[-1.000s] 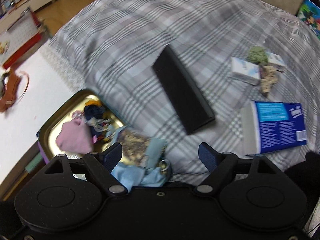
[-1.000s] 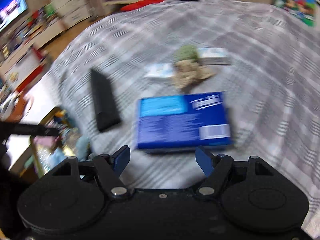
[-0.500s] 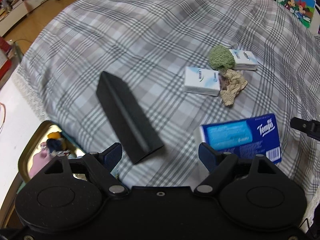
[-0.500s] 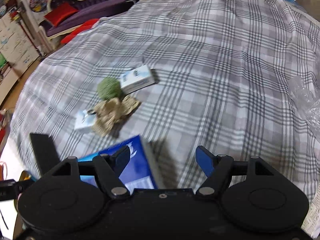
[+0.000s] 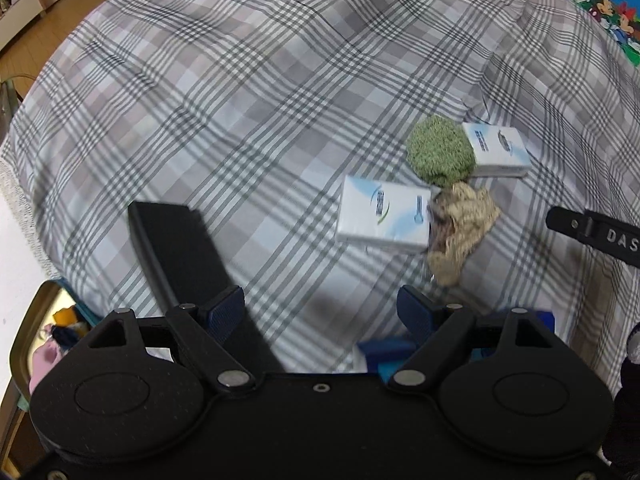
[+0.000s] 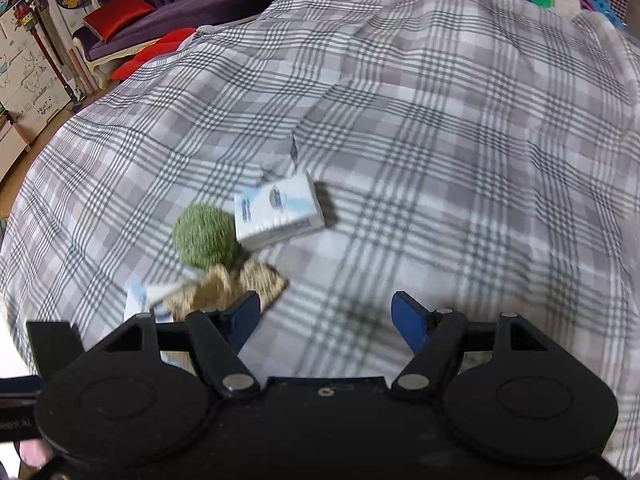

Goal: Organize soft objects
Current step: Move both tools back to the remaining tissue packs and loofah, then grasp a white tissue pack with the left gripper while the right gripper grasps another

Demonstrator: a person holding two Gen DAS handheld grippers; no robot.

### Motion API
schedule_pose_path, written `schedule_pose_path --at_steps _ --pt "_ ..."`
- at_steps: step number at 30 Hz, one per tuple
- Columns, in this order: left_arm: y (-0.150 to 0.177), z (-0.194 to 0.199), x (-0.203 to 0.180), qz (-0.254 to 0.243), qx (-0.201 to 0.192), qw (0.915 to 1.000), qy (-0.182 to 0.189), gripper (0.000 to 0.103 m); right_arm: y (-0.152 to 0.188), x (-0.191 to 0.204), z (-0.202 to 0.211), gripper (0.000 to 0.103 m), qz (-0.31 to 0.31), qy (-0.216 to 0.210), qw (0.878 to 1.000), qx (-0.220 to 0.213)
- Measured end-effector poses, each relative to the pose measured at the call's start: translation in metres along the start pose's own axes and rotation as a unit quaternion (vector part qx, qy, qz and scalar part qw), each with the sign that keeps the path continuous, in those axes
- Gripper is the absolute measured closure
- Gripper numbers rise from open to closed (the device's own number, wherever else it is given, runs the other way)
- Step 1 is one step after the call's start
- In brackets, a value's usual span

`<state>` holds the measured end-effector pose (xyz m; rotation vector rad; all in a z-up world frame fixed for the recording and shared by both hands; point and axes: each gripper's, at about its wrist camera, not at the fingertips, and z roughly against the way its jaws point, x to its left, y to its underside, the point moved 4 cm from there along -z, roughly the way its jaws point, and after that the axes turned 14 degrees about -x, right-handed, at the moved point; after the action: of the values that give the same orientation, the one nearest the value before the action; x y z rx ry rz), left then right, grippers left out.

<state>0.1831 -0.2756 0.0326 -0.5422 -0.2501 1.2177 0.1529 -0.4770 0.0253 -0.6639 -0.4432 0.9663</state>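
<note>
On the plaid bedspread [image 5: 260, 92] lie a green knitted ball [image 5: 438, 150], a beige crumpled cloth [image 5: 460, 224] and two white tissue packs [image 5: 382, 216] [image 5: 498, 150]. My left gripper [image 5: 320, 310] is open and empty, hovering short of them. The same ball [image 6: 204, 236], cloth [image 6: 224, 288] and far pack [image 6: 278, 210] show in the right wrist view, ahead and left of my open, empty right gripper [image 6: 326, 322]. The right gripper's finger [image 5: 592, 232] enters the left wrist view at right.
A long black case [image 5: 180, 256] lies left of the left gripper. A blue tissue box [image 5: 384, 354] sits under its right finger. A gold tin [image 5: 28, 336] holding soft items stands at lower left. A purple sofa [image 6: 168, 4] stands beyond the bed.
Both grippers have swung away from the tin and blue box toward the ball, cloth and tissue packs, which now sit closer and more central. Both stay open.
</note>
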Motion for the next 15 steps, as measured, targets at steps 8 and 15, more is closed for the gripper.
schedule_pose_path --at_steps 8,15 --pt "-0.016 -0.034 0.005 0.025 0.024 0.9993 -0.010 0.024 -0.023 0.026 -0.046 0.031 0.041 -0.004 0.999 0.002" --pt "-0.020 -0.051 0.014 0.031 0.038 0.9987 -0.014 0.024 -0.031 0.042 -0.094 0.031 0.065 0.008 0.998 0.019"
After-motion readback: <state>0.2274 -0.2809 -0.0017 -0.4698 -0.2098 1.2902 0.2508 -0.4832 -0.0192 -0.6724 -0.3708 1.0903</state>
